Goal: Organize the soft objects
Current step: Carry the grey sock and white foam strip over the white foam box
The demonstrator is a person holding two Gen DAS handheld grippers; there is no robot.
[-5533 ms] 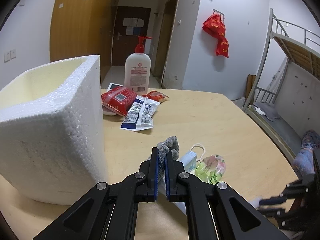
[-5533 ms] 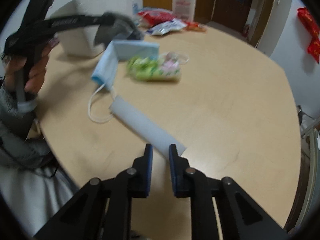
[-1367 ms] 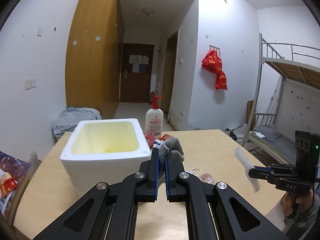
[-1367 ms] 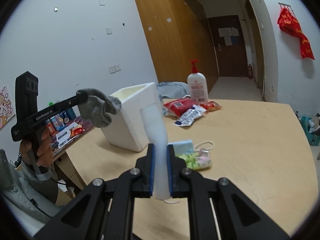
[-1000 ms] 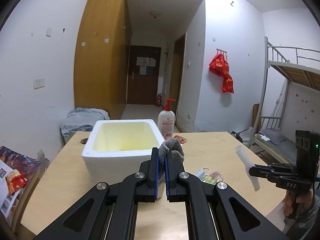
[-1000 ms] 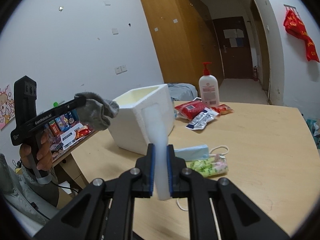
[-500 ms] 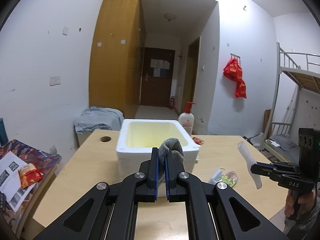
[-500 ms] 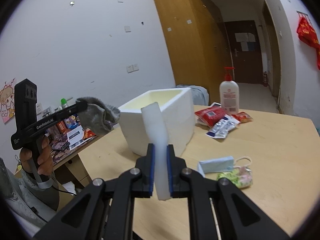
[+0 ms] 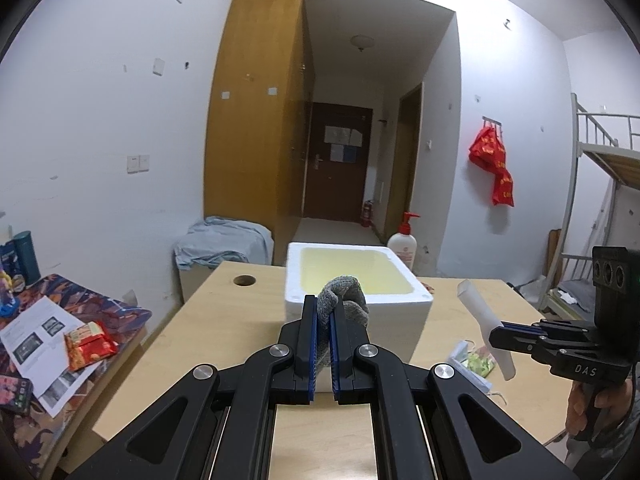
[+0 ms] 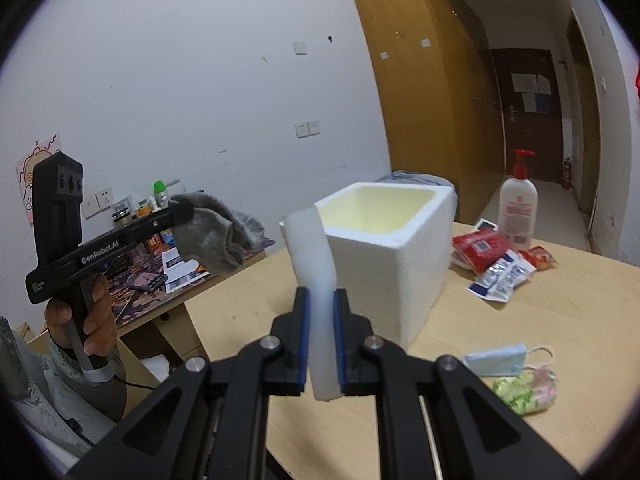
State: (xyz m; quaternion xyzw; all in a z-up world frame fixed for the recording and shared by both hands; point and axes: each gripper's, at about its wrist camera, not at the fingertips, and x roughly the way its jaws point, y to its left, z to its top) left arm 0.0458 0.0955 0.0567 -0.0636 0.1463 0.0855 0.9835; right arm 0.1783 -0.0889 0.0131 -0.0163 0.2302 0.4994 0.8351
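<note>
Grey sock (image 9: 344, 300) sat pinched in the left gripper (image 9: 324, 344) at lower centre, short of the empty foam box (image 9: 356, 280); the right gripper (image 10: 320, 344) pinched a white foam strip (image 10: 316, 276). Mask (image 10: 496, 360) and green packet (image 10: 524, 390) lay on the bench (image 10: 560, 320), lower right, unsorted.

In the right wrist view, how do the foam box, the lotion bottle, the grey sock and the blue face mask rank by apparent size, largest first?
1. foam box
2. grey sock; it is nearer the camera, so its true rank is unsure.
3. lotion bottle
4. blue face mask; its area looks close to the bottle's, so I would not separate these two firmly.
</note>
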